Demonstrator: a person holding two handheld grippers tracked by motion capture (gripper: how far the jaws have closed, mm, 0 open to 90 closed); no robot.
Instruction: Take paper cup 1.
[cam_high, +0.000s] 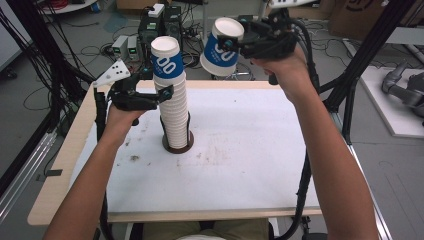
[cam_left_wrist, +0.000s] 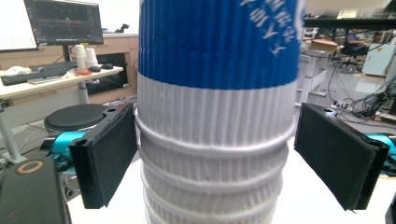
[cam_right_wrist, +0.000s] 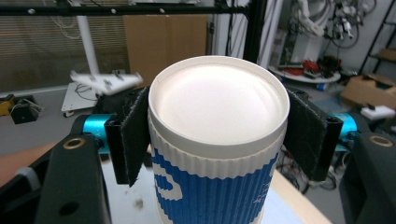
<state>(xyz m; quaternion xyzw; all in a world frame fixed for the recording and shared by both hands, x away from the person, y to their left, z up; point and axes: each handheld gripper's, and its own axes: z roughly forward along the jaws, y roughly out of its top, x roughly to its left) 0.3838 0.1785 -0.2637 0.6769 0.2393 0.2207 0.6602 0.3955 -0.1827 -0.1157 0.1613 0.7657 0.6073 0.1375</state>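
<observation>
Jaws of our right gripper pinch one blue-and-white ribbed paper cup; left gripper jaws stand spread beside the tall stack of upturned paper cups. We should carry the cup well away from the stack.

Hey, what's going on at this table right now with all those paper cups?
A person is taking cups off a stack with two handheld grippers. The right gripper is clamped on a single upside-down blue-and-white cup, held in the air beyond the table's far edge, apart from the stack. The left gripper straddles the tall stack of cups, which stands on a dark round base on the white table. Its pads sit beside the stack without clearly pressing it.
</observation>
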